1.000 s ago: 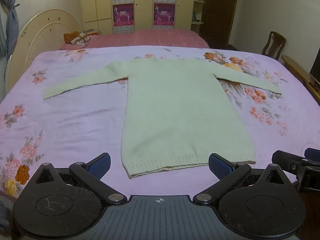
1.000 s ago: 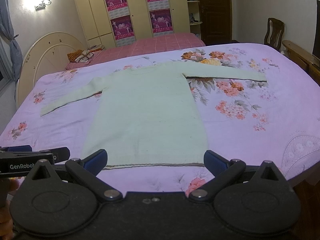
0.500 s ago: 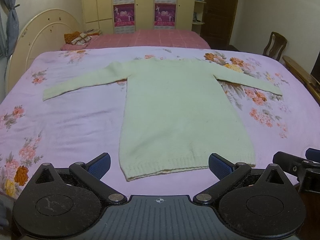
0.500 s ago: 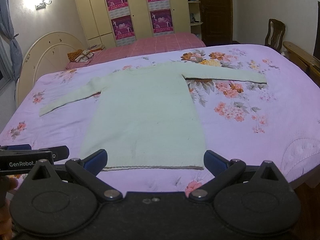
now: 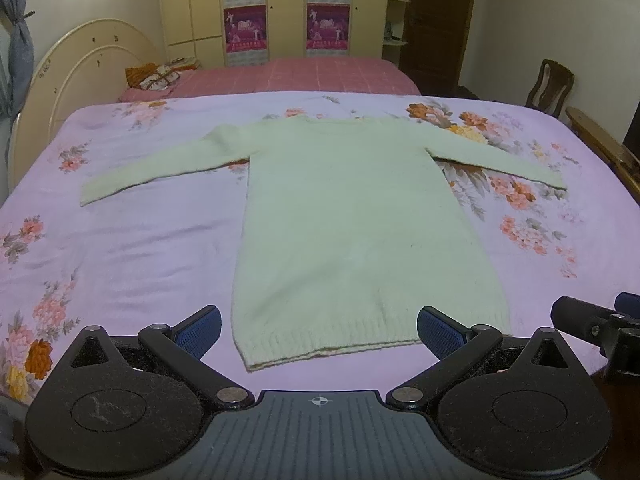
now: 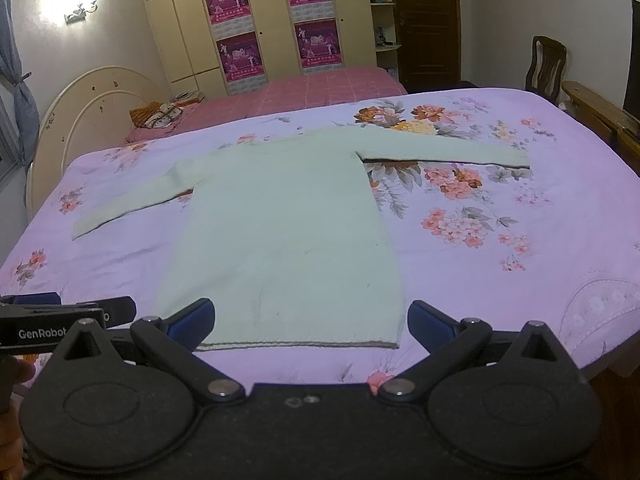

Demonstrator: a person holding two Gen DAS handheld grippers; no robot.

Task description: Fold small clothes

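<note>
A pale green long-sleeved sweater [image 5: 352, 216] lies flat and spread out on the pink floral bedspread [image 5: 120, 248], sleeves out to both sides, hem nearest me. It also shows in the right wrist view [image 6: 288, 240]. My left gripper [image 5: 319, 330] is open and empty, hovering above the hem near the bed's front edge. My right gripper [image 6: 311, 322] is open and empty, also just above the hem. Each gripper's tip shows at the edge of the other's view.
A cream headboard [image 5: 80, 68] stands at the left. A second bed with a red cover [image 5: 288, 76] lies behind. A wooden chair [image 5: 550, 84] and a wooden bed rail [image 5: 604, 148] are at the right. Wardrobes with posters [image 6: 276, 24] line the back wall.
Both grippers have drawn back and risen slightly, so the sweater's hem sits a little farther away in both views. Both stay open. The sweater has not moved.
</note>
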